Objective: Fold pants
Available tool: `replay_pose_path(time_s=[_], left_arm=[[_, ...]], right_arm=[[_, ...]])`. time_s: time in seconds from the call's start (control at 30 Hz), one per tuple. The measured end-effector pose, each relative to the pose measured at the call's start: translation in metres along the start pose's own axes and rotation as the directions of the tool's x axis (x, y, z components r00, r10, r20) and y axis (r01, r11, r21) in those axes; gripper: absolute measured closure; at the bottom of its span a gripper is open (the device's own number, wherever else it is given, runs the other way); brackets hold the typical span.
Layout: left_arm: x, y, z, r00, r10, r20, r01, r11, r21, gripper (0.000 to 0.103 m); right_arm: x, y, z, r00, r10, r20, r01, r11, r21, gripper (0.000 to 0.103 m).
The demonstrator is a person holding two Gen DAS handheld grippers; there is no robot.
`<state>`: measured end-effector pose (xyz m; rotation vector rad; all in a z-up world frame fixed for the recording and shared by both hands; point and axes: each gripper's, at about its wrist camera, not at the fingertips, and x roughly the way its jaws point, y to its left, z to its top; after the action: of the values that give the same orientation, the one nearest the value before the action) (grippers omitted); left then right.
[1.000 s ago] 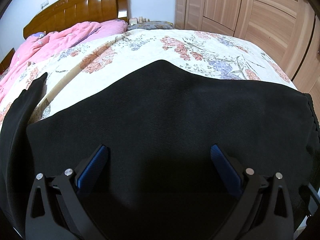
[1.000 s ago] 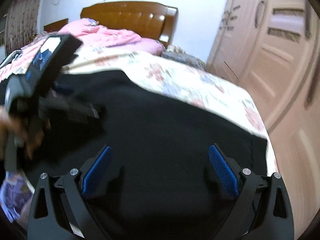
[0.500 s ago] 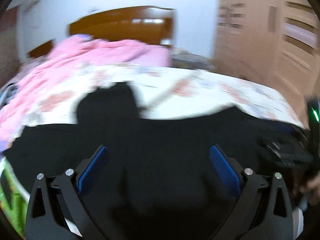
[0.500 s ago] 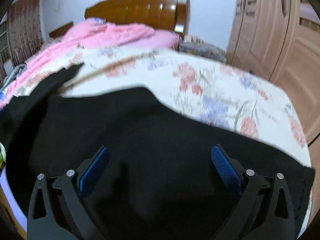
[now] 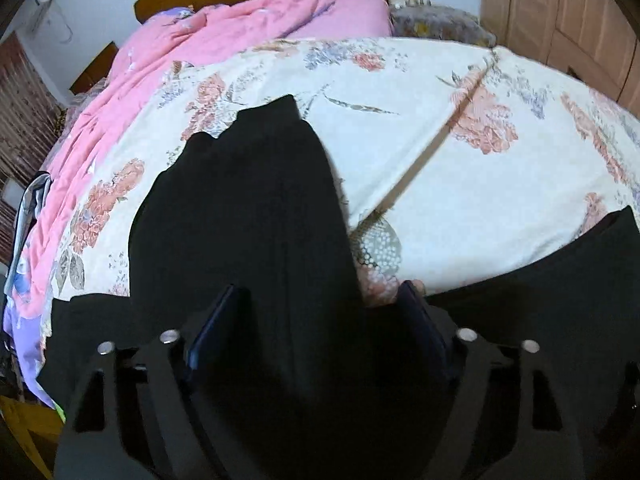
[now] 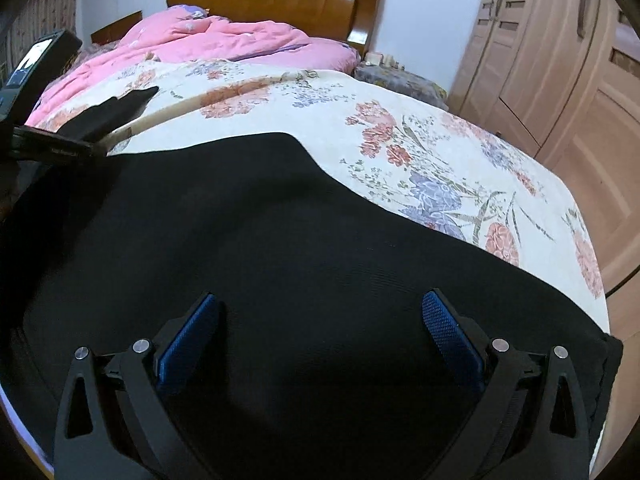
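Black pants lie spread on a floral bedsheet. In the left wrist view one pant leg runs away from me up the bed, its hem near the middle of the sheet. My left gripper is open, its fingers straddling the near part of that leg. My right gripper is open and empty just above the wide body of the pants. The left gripper's body shows at the left edge of the right wrist view.
A pink quilt is bunched at the head of the bed below a wooden headboard. Wooden wardrobe doors stand along the right. The bed's right edge is close to the pants' waist end.
My left gripper has swung left from the pants' body to the pant leg. My right gripper has shifted over the pants' body. Both stayed open.
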<state>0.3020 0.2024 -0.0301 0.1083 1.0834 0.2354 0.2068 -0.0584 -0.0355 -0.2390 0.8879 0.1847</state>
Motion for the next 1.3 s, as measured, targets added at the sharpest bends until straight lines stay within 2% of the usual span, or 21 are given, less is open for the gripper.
replay_pose_path(time_s=[0.03, 0.07, 0.1, 0.13, 0.17, 0.27, 0.37, 0.47, 0.57, 0.63, 0.7, 0.8, 0.9, 0.97, 1.0, 1.03, 1.1, 1.13, 1.2, 1.27, 1.3], left_arm=[[-0.002, 0.003, -0.002, 1.0, 0.011, 0.011, -0.011, 1.0, -0.006, 0.066], [-0.006, 0.005, -0.003, 0.999, 0.008, 0.031, -0.007, 1.0, -0.014, 0.069], [-0.012, 0.008, -0.004, 0.998, -0.015, 0.063, 0.017, 1.0, -0.022, 0.089], [-0.017, 0.011, -0.005, 0.996, -0.002, 0.091, 0.004, 1.0, -0.025, 0.092], [-0.025, 0.012, -0.006, 0.992, 0.017, 0.127, -0.014, 0.999, -0.031, 0.092], [-0.057, 0.03, -0.019, 0.968, 0.013, 0.251, 0.01, 0.996, -0.09, 0.092], [-0.08, 0.052, -0.038, 0.945, 0.014, 0.326, 0.037, 0.988, -0.149, 0.092], [-0.108, 0.084, -0.075, 0.915, 0.044, 0.402, 0.057, 0.97, -0.235, 0.097], [-0.125, 0.118, -0.118, 0.901, 0.061, 0.43, 0.094, 0.939, -0.331, 0.097], [-0.124, 0.136, -0.143, 0.904, 0.053, 0.424, 0.12, 0.921, -0.37, 0.097], [-0.113, 0.147, -0.168, 0.919, 0.067, 0.389, 0.097, 0.917, -0.388, 0.097], [-0.082, 0.157, -0.192, 0.95, 0.032, 0.309, 0.098, 0.913, -0.395, 0.095], [-0.074, 0.155, -0.204, 0.949, 0.036, 0.313, 0.092, 0.918, -0.386, 0.093], [-0.075, 0.155, -0.206, 0.947, 0.029, 0.321, 0.106, 0.913, -0.393, 0.089], [-0.077, 0.155, -0.206, 0.946, 0.02, 0.325, 0.117, 0.911, -0.396, 0.078], [-0.077, 0.154, -0.206, 0.945, 0.01, 0.327, 0.127, 0.91, -0.394, 0.062], [-0.084, 0.15, -0.21, 0.938, 0.018, 0.347, 0.124, 0.915, -0.384, 0.045], [-0.089, 0.15, -0.211, 0.933, 0.035, 0.358, 0.111, 0.919, -0.379, 0.04], [-0.107, 0.148, -0.216, 0.914, 0.066, 0.399, 0.089, 0.929, -0.359, 0.031], [-0.125, 0.148, -0.221, 0.891, 0.096, 0.445, 0.07, 0.937, -0.341, 0.017], [-0.137, 0.147, -0.223, 0.872, 0.112, 0.476, 0.057, 0.944, -0.326, 0.008]], right_arm=[[0.0, 0.0, 0.0, 1.0, 0.005, 0.004, -0.005, 1.0, 0.001, 0.005], [-0.002, -0.001, 0.0, 1.0, 0.016, 0.011, -0.016, 1.0, 0.005, 0.005], [-0.004, -0.003, 0.0, 0.999, 0.038, 0.023, -0.038, 0.999, 0.011, 0.005], [-0.005, -0.005, -0.001, 0.998, 0.058, 0.033, -0.058, 0.998, 0.016, 0.005], [-0.008, -0.008, -0.001, 0.995, 0.092, 0.049, -0.094, 0.995, 0.025, 0.005], [-0.014, -0.018, -0.003, 0.987, 0.138, 0.084, -0.144, 0.987, 0.074, 0.005], [-0.014, -0.027, -0.003, 0.982, 0.163, 0.097, -0.175, 0.977, 0.126, 0.005], [-0.014, -0.028, -0.003, 0.981, 0.166, 0.097, -0.178, 0.974, 0.138, 0.005], [-0.014, -0.026, -0.002, 0.983, 0.158, 0.099, -0.17, 0.977, 0.13, 0.005], [-0.014, -0.025, -0.002, 0.984, 0.151, 0.097, -0.162, 0.979, 0.126, 0.005], [-0.014, -0.024, -0.002, 0.985, 0.142, 0.097, -0.154, 0.981, 0.122, 0.005], [-0.014, -0.022, -0.003, 0.987, 0.129, 0.096, -0.139, 0.984, 0.112, 0.005], [-0.013, -0.021, -0.002, 0.989, 0.112, 0.097, -0.122, 0.987, 0.108, 0.005], [-0.013, -0.02, -0.002, 0.991, 0.097, 0.096, -0.106, 0.989, 0.101, 0.005], [-0.014, -0.018, -0.002, 0.992, 0.087, 0.096, -0.096, 0.991, 0.095, 0.005], [-0.015, -0.017, -0.002, 0.992, 0.081, 0.096, -0.09, 0.992, 0.09, 0.005], [-0.018, -0.015, -0.001, 0.992, 0.067, 0.107, -0.075, 0.994, 0.079, 0.005], [-0.023, -0.014, 0.0, 0.99, 0.06, 0.125, -0.07, 0.995, 0.075, 0.005], [-0.035, -0.007, 0.002, 0.987, 0.058, 0.152, -0.069, 0.995, 0.074, 0.005], [-0.047, 0.005, 0.008, 0.979, 0.116, 0.165, -0.129, 0.989, 0.069, 0.005], [-0.053, 0.014, 0.01, 0.974, 0.149, 0.172, -0.161, 0.985, 0.058, 0.005]])
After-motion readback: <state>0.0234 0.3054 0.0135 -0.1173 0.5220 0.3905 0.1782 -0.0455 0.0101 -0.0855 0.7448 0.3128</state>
